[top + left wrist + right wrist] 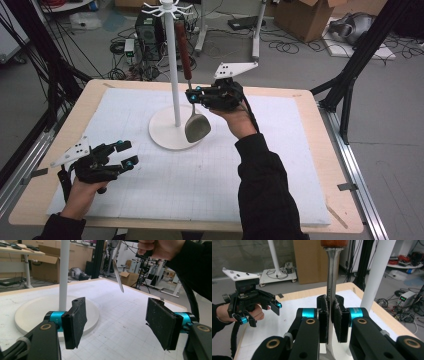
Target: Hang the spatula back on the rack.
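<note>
Left hand-held gripper sits nearest, low over the desk, jaws apart and empty, well left of the stand. Right hand-held gripper is clamped on the spatula shank just right of the pole. Spatula is lifted but not hung; hooking it on top remains.

**Three cameras on one worktop**

The high view looks forward and down from the person's side, taking in the whole worktop. The left claw camera sits low and close, facing across the white stand. The right claw camera looks closely along the spatula shaft (its far left shows the other claw). All three share the stand.
</note>
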A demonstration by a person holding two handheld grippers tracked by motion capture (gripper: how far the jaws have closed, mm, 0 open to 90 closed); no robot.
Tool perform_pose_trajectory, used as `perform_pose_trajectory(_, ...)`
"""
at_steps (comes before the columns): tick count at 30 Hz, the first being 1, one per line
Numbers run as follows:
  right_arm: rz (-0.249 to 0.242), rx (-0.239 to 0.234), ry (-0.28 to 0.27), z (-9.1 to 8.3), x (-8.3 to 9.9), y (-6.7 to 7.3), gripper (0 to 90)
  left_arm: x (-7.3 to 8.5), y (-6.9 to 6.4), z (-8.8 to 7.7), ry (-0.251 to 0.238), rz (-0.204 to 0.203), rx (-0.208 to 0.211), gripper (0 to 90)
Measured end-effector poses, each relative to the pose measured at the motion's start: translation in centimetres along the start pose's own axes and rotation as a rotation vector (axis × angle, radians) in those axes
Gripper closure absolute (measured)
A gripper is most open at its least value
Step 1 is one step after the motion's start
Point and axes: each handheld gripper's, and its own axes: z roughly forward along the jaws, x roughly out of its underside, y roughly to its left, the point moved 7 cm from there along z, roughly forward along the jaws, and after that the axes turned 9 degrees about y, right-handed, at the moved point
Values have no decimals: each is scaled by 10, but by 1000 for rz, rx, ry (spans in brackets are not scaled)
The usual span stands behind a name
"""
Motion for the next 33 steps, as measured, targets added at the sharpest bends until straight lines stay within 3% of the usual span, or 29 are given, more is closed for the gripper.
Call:
perform_pose_trajectory(19,17,-43,10,4,-25,-22,840,2,-1,3,14,0,11,339)
perform_pose_trajectory(33,48,-31,53,6,-22,-31,841,3,1,1,16,-1,10,339)
